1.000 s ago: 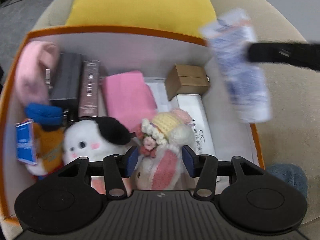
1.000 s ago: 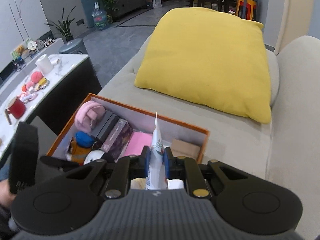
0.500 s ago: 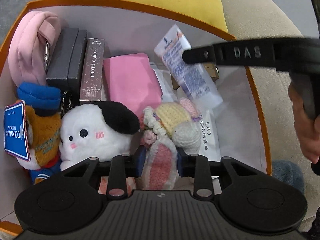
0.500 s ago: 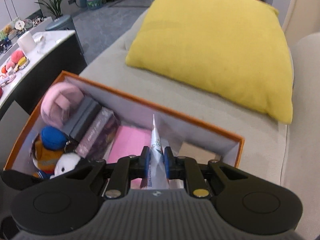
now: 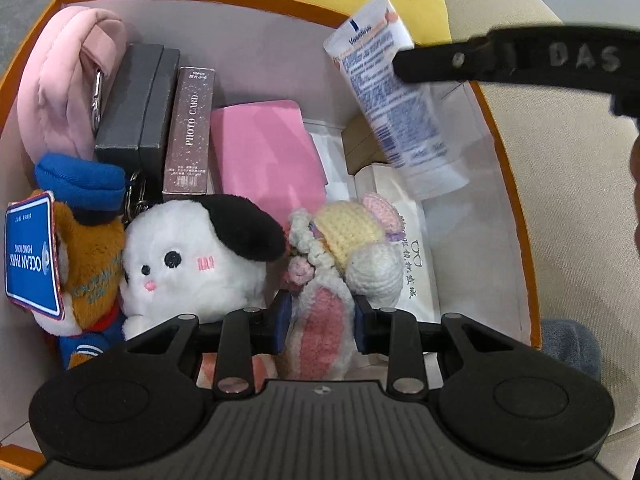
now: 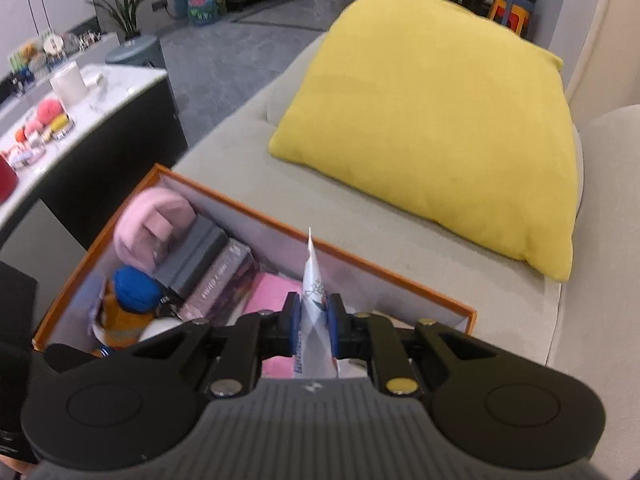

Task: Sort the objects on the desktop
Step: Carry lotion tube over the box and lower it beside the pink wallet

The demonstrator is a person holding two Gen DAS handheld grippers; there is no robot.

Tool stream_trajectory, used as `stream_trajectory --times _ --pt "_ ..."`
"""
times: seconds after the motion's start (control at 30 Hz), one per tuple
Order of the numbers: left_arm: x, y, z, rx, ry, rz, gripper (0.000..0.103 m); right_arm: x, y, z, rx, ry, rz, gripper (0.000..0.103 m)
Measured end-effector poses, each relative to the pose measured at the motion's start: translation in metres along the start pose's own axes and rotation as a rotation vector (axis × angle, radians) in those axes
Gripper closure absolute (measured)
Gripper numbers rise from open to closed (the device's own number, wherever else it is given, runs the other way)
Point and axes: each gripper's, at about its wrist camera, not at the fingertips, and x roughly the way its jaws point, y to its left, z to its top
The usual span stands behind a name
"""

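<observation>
Along the left wall of the orange box (image 5: 506, 152) lie a pink pouch (image 5: 68, 80), a bear (image 5: 86, 264) with a blue tag, and a white plush (image 5: 192, 264). Behind them stand grey cases (image 5: 136, 100) and a photo-card box (image 5: 190, 128), with a pink pad (image 5: 264, 148) at centre.

The left tongs (image 5: 318, 322) sit low at the near edge of the box, their blue pads on either side of the knitted bunny (image 5: 340, 264). Whether they press it or only flank it cannot be told from this view.

To the right, the right tongs (image 6: 313, 322) are pinched on a lotion tube (image 5: 394, 100), gripping its upper part, held edge-on in the right wrist view. The tube hangs above the box's right rear corner, over a brown carton (image 5: 358, 144) and white paper (image 5: 420, 248). Its long axis slopes from the flat crimped end, up and away, to the cap end, down and nearer. The likely landing place lies straight below, on the right side, so the right hand is plainly the nearer one. The yellow cushion (image 6: 432, 120) on the sofa (image 6: 400, 264) lies beyond the box.
</observation>
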Motion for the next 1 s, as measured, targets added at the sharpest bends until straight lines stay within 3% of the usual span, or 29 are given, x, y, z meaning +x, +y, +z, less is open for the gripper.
stream_trajectory --times 0.2,0.5,0.7,1.0 --pt "-0.004 0.005 -0.001 -0.002 0.001 -0.012 0.067 0.003 -0.004 -0.009 0.018 0.035 -0.008 0.088" --pt "-0.002 0.006 0.000 0.004 -0.008 -0.028 0.068 0.003 -0.013 -0.028 0.058 0.165 0.005 0.088" --pt "-0.006 0.009 -0.004 0.007 -0.021 -0.039 0.068 0.001 -0.009 -0.008 0.070 0.049 0.005 0.089" --pt "-0.012 0.011 -0.008 0.035 -0.037 -0.045 0.068 0.017 0.020 -0.004 -0.020 -0.081 -0.024 0.089"
